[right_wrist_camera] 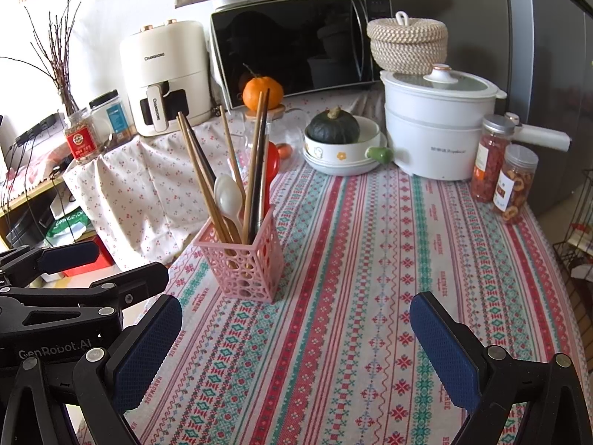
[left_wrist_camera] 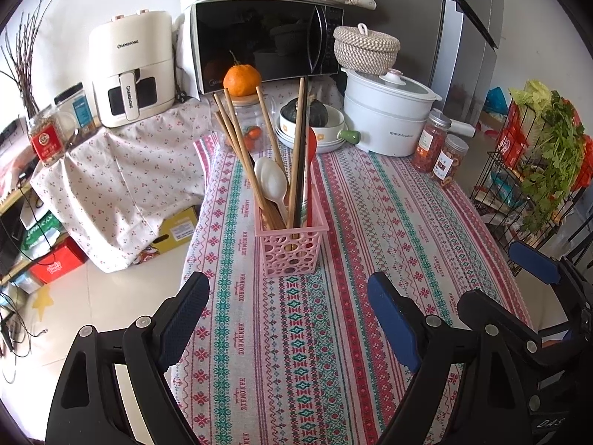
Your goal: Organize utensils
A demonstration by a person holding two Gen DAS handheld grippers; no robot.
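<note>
Both claws are released and empty: the left gripper point(left_wrist_camera: 287, 311) and the right gripper point(right_wrist_camera: 296, 337) hover with fingers spread wide above the patterned tablecloth point(right_wrist_camera: 370, 259), short of the pink basket point(left_wrist_camera: 289, 248). This perforated holder stands upright near the table's left edge, in front of the glass jar topped by an orange point(left_wrist_camera: 241, 79). It contains wooden chopsticks point(left_wrist_camera: 237, 148), a white spoon point(left_wrist_camera: 271, 181), darker chopsticks point(left_wrist_camera: 301, 141) and a red spoon point(left_wrist_camera: 312, 152), all standing on end. Their long axes run near vertical, tips fanning up and outward — the pale chopsticks lean left, the dark pair stands almost straight, and the white spoon's bowl points up.

No loose utensil is visible on the cloth, so the task appears largely complete. Any further tidying — judged from this view — calls for pinching one shaft high, lifting along its axis, while the other claw steadies the light basket against tipping.
</note>
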